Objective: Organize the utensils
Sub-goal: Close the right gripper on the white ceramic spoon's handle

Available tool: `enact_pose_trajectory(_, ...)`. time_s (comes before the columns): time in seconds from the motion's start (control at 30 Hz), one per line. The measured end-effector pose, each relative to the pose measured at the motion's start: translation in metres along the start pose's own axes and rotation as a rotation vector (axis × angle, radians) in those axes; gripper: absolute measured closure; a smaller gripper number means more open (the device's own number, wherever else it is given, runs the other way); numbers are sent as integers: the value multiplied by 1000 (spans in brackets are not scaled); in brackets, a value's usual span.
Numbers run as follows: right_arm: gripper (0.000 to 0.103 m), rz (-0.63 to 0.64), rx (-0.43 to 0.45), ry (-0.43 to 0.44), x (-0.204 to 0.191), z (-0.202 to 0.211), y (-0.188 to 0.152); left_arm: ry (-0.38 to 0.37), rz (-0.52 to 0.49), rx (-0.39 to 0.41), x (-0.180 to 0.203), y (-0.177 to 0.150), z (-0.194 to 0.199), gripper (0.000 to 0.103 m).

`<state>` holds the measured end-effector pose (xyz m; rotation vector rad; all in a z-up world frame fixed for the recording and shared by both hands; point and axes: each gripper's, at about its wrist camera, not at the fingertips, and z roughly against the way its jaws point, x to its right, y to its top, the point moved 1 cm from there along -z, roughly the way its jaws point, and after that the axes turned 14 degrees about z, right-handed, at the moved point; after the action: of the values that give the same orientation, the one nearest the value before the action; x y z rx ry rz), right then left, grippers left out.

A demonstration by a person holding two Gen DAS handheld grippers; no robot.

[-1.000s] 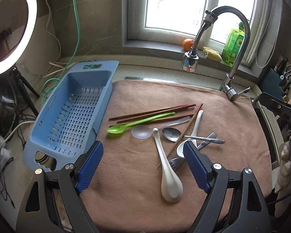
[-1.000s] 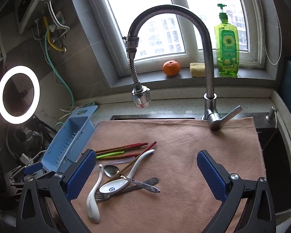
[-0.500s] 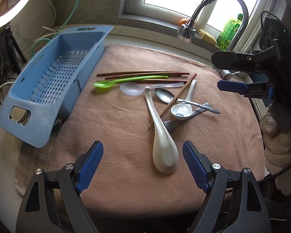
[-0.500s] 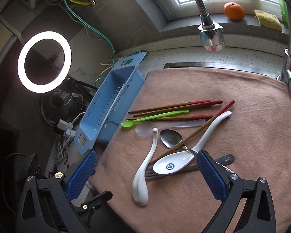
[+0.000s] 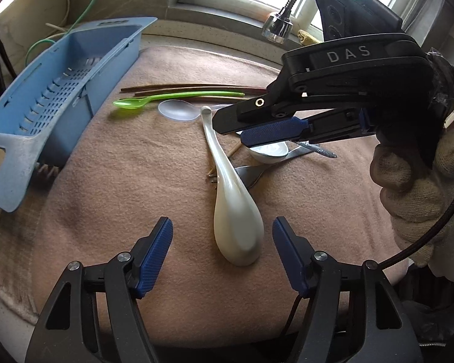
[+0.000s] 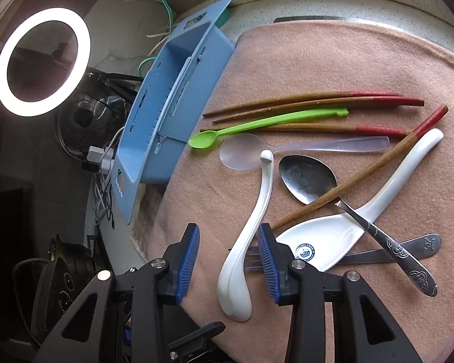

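Note:
A pile of utensils lies on a tan towel (image 6: pixel 333 60). A long white ladle-shaped spoon (image 6: pixel 245 242) (image 5: pixel 233 205) lies nearest. My right gripper (image 6: pixel 228 254) is open, its blue pads either side of this spoon's handle, apart from it. My left gripper (image 5: pixel 222 251) is open and empty, low over the towel around the spoon's bowl. Farther on lie a green spoon (image 6: pixel 257 127), a clear spoon (image 6: pixel 287 151), a metal spoon (image 6: pixel 308 178), a white soup spoon (image 6: pixel 348 230), a fork (image 6: pixel 378 251) and red-tipped chopsticks (image 6: pixel 317 101). A blue drainer basket (image 6: pixel 172 90) (image 5: pixel 45 99) stands left.
A lit ring light (image 6: pixel 42 60) and cables sit left of the counter. The faucet head (image 5: pixel 277 25) hangs over the towel's far side. In the left wrist view the right gripper body (image 5: pixel 333 90) and a gloved hand (image 5: pixel 420 187) fill the right.
Both grippers have dropped and moved in toward the white ladle spoon. The right gripper's jaws have narrowed around its handle. The right gripper now shows large in the left wrist view.

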<state>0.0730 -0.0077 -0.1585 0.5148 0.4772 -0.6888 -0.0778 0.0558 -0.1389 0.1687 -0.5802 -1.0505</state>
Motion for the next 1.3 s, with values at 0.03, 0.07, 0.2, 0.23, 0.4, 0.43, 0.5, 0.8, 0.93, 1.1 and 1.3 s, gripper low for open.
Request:
enact_pose_trajectory(0.03, 67, 2, -7, -7, 0, -2, 1, -1, -6, -1, 1, 0, -1, 36)
enact_pose_trajectory(0.07, 67, 7, -13, -17, 0, -3, 1, -1, -13, -4, 2, -1, -3, 36)
enact_pose_trajectory(0.2, 68, 18, -34, -34, -4, -8, 4, 2, -27, -7, 4, -4, -8, 36)
enact_pose_trajectory(0.23, 68, 19, -40, -38, -5, -10, 5, 5, -27, -8, 4, -4, -10, 36)
enact_pose_trajectory(0.4, 71, 17, -68, -55, -6, -17, 7, 22, -36, -5, 3, -6, -18, 37)
enact_pose_trajectory(0.43, 71, 14, -74, -54, -7, -19, 8, 24, -38, -6, 3, -6, -20, 42)
enact_pose_trajectory(0.5, 71, 10, -90, -60, -6, -21, 7, 28, -40, -1, 6, -11, -20, 49)
enact_pose_trajectory(0.8, 75, -40, -117, -93, -1, -35, 10, 20, -55, 12, 8, -24, -14, 67)
enact_pose_trajectory(0.93, 76, -29, -113, -108, -3, -38, 14, 29, -63, 17, 5, -23, -11, 67)
enact_pose_trajectory(1.1, 77, -25, -124, -121, -6, -42, 14, 34, -74, 27, 8, -27, -7, 67)
enact_pose_trajectory(1.3, 87, -49, -140, -124, -4, -48, 16, 30, -90, 63, 17, -34, 1, 72)
